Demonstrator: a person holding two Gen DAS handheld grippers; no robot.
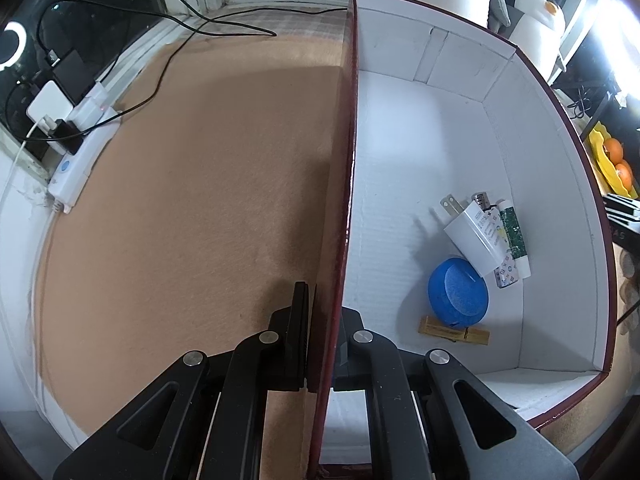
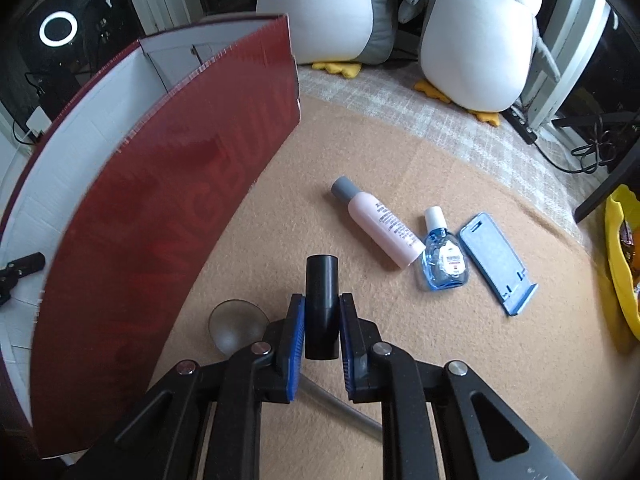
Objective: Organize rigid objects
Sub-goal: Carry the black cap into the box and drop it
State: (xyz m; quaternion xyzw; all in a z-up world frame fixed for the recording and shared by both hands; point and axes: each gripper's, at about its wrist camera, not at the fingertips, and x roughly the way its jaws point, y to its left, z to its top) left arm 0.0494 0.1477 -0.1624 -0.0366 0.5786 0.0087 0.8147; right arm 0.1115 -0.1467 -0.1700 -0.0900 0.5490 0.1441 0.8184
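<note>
Right wrist alone shows black cylinder point(image 2: 321, 304).

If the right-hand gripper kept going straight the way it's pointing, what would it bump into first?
Probably the tan blanket. The right gripper, clamped on a black cylinder, points steeply down, with bare blanket ahead; the pink bottle lies off to the side. Depth is hard to judge.

Tall box wall point(image 2: 160, 200) beside open blanket point(image 2: 320, 152)

Right tool point(image 2: 322, 316) grips black cylinder point(image 2: 321, 304) beside red box point(image 2: 160, 208)
</note>
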